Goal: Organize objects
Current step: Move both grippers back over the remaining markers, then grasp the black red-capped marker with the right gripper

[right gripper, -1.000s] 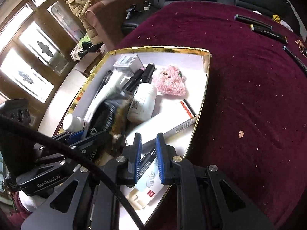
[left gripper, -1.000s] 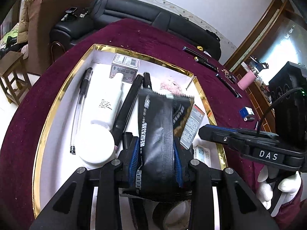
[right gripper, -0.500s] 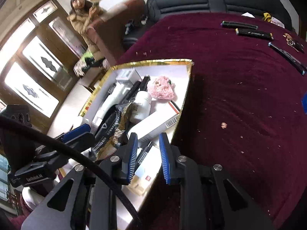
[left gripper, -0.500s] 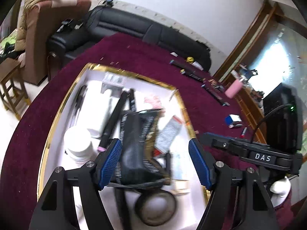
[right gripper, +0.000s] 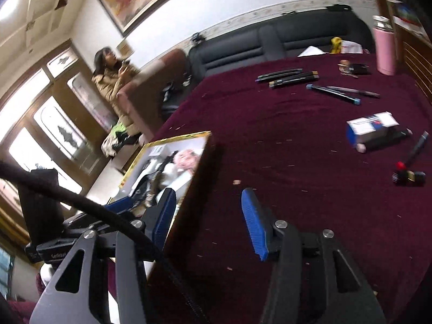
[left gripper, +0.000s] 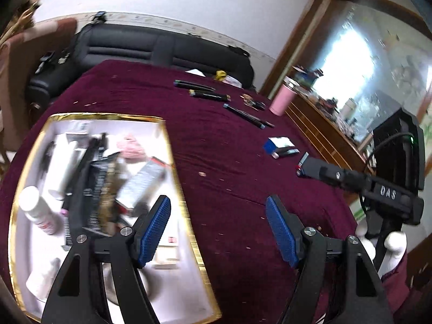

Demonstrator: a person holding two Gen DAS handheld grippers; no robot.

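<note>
**Both claws wide apart, holding nothing, above the maroon desk**

Left claw (left gripper: 218, 229) raised above the desk (left gripper: 221, 162), spread wide and empty, its left pad over the gold rim of the tray (left gripper: 176, 178), its right pad over bare cloth. Right claw (right gripper: 208, 216) likewise spread and empty, tilted, just right of the tray (right gripper: 172, 137). White-gloved right hand (left gripper: 388, 248) wrapped around its handle.

Inside the tray, blurred: one black pouch (left gripper: 98, 186), one white bottle (left gripper: 37, 210), one pink fluffy toy (left gripper: 132, 148), one long white carton (left gripper: 143, 181).

Farther out on the cloth: one blue-and-white box (right gripper: 370, 128), one red-tipped lipstick (right gripper: 407, 175), four dark pens (right gripper: 294, 77) in a loose row. At the far edge, one pink tumbler (right gripper: 384, 51).
</note>
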